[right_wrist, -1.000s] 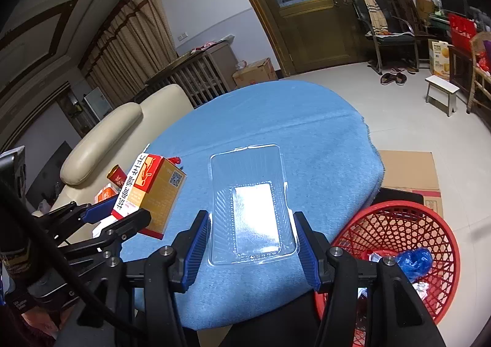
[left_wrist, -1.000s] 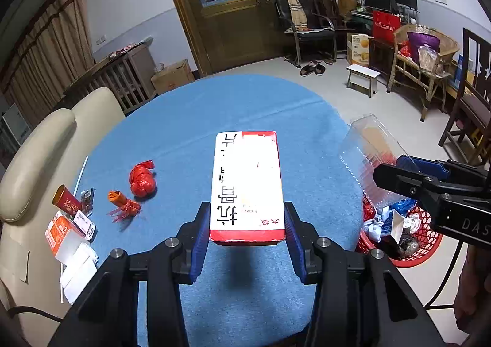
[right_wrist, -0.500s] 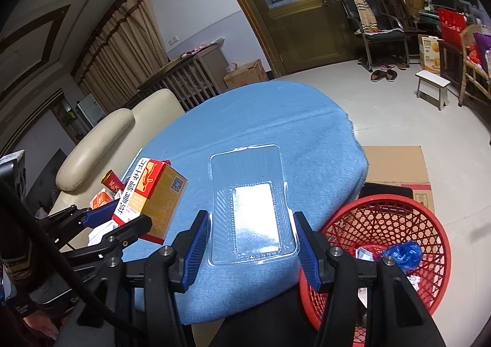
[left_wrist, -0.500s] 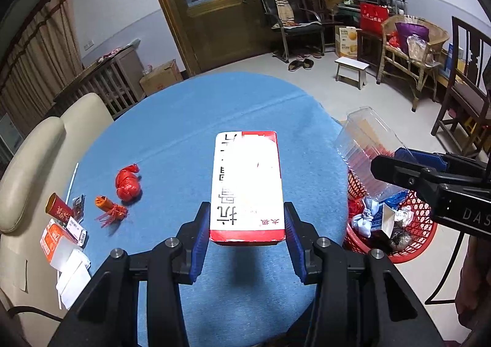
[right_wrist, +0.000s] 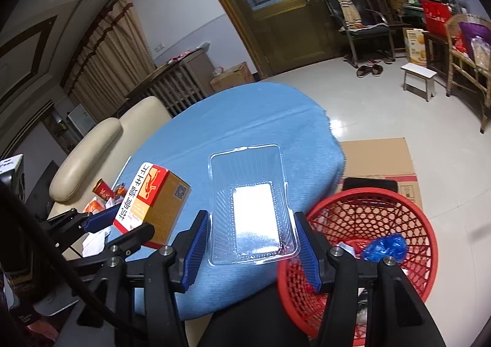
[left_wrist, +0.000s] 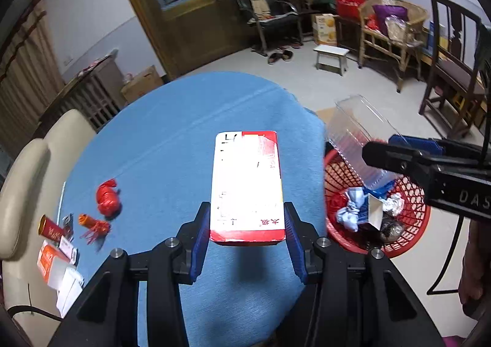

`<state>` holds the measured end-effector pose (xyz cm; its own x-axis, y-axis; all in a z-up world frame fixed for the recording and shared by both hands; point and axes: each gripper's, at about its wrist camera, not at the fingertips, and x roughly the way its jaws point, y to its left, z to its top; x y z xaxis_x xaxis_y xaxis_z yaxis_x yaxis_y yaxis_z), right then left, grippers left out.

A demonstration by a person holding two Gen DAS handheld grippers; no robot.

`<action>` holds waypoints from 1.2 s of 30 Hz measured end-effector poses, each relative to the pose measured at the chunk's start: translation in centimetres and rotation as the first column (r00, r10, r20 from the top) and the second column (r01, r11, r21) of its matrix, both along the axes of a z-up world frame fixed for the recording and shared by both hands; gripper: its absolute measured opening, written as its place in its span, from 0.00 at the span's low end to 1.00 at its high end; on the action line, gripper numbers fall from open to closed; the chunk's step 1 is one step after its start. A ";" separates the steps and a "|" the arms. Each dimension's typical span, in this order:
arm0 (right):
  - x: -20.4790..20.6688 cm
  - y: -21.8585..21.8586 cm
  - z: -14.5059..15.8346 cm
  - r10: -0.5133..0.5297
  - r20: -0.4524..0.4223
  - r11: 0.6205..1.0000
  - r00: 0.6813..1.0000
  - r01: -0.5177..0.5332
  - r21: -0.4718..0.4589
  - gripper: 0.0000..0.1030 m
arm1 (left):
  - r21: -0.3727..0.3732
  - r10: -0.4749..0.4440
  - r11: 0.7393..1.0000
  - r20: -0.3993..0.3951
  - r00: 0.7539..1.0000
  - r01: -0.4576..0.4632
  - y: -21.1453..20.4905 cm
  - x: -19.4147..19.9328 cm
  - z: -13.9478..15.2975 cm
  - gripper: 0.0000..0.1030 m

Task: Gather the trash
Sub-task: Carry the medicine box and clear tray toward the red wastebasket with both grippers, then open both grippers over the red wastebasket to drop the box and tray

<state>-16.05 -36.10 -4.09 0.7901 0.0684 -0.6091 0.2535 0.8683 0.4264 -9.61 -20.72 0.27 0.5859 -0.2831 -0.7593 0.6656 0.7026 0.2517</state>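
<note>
Already some trash fills my red basket (left_wrist: 411,224); left gripper (left_wrist: 247,239) clamps the carton (left_wrist: 247,187), right gripper (right_wrist: 252,247) the clear tray (right_wrist: 252,209); scraps (left_wrist: 106,199) remain lower left.

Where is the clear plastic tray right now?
The clear plastic tray is held between the right gripper's jaws, above the blue table's near edge, just left of the red basket on the floor.
</note>
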 end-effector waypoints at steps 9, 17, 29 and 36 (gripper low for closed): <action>-2.4 -5.5 -2.7 -0.149 -0.058 0.988 0.987 0.151 0.034 0.57 | -0.030 -0.152 0.988 -0.149 0.977 0.149 -4.5 -0.9 -2.2 0.46; -4.6 -9.5 -5.1 -0.233 -0.120 0.966 0.965 0.244 0.089 0.58 | -0.045 -0.241 0.970 -0.232 0.942 0.238 -8.3 -1.6 -4.1 0.46; -4.3 -9.8 -5.9 -0.230 -0.165 0.960 0.959 0.251 0.125 0.60 | -0.081 -0.227 0.974 -0.237 0.945 0.213 -6.7 -0.9 -3.6 0.51; -3.8 -9.1 -4.8 -0.226 -0.148 0.964 0.963 0.243 0.107 0.60 | -0.089 -0.102 0.992 -0.198 0.975 0.086 -1.8 1.2 -2.9 0.51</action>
<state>-19.81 -45.22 -8.89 0.7054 -0.0279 -0.7083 0.5051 0.7208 0.4747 -8.40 -22.55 -2.63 0.3909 -0.3934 -0.8321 0.7607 0.6470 0.0515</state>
